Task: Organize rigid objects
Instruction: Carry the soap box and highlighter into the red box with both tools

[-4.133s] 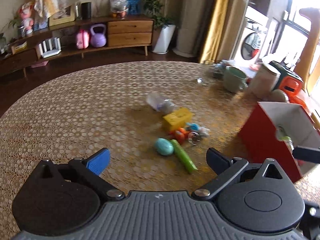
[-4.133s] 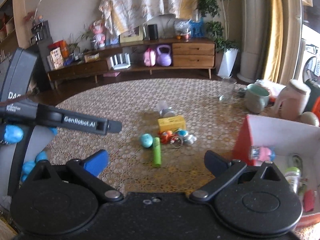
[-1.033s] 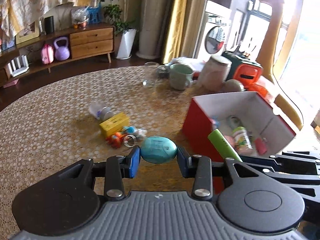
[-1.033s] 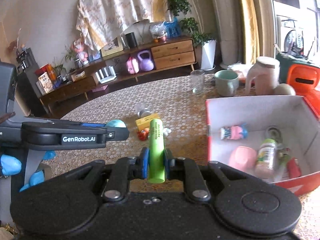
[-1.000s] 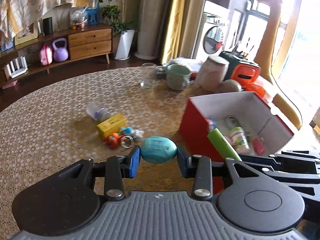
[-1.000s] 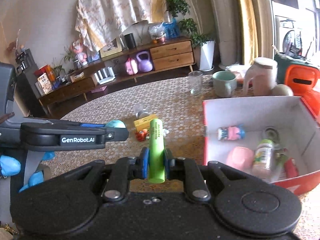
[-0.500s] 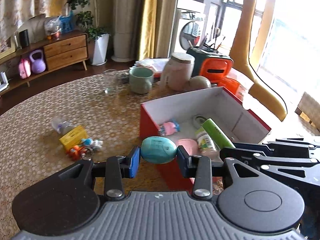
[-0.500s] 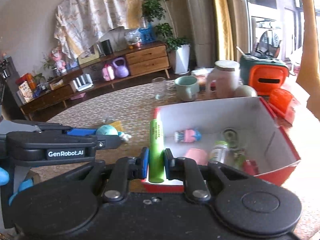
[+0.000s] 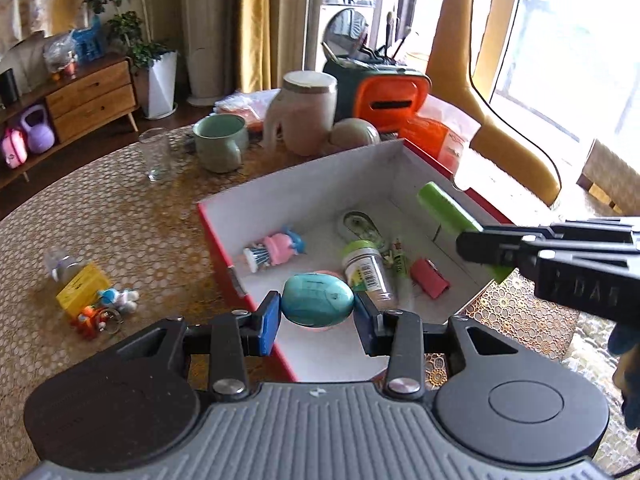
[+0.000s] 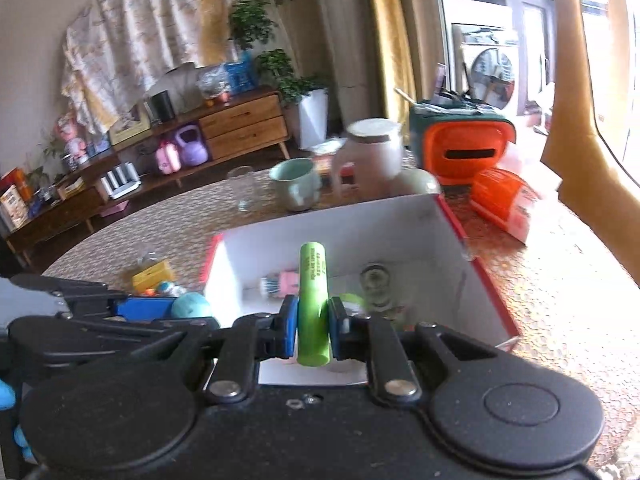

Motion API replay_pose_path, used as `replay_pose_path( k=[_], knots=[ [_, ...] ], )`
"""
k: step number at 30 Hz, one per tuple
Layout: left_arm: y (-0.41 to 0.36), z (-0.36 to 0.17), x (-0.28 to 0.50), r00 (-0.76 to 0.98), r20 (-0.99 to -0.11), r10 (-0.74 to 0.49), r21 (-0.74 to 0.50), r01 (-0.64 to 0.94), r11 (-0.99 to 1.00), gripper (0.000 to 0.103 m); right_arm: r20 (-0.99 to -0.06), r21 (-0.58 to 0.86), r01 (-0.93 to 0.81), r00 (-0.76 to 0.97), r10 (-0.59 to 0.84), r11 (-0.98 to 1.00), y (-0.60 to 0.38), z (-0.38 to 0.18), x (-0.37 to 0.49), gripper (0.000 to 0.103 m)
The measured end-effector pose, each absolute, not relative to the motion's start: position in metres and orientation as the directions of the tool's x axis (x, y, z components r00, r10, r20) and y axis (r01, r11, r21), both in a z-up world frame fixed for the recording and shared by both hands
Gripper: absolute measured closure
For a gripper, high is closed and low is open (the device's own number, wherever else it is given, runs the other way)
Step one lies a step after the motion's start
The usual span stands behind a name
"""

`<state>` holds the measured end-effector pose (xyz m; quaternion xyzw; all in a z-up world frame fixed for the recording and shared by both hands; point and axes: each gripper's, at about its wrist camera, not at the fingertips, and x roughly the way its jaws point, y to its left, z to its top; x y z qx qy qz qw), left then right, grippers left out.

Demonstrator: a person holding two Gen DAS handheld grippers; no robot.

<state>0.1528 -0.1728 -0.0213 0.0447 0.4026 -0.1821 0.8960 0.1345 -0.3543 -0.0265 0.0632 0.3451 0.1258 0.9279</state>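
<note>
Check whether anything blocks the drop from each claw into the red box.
Nothing visible does. The left claw holds the teal egg over the open red box; the right claw holds the green tube above it too. Only toys already inside lie below.

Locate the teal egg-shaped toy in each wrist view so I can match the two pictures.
Left wrist view: the teal egg-shaped toy sits bottom centre, clamped in the left gripper jaws over the box.
Right wrist view: it shows at lower left, partly hidden behind the left gripper.
Shared landmark: the red cardboard box with white inside.
</note>
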Motion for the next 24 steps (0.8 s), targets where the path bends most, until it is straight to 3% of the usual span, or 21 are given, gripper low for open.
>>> replay_pose_path(
  k=[18, 24],
  knots=[
    [-0.237, -0.072, 0.248, 0.554, -0.819, -0.150, 0.077, 0.365, 0.928, 0.064, -0.746, 0.164, -0.109, 0.637, 0.195, 0.980, -0.383, -0.084, 0.207, 0.088],
    [-0.243, -0.092, 0.272, 0.503, -0.855, -0.124, 0.073, 0.353, 0.933, 0.064, -0.775, 0.141, -0.123, 0.604, 0.187, 0.982, -0.381, -0.099, 0.223, 0.088]
  ],
)
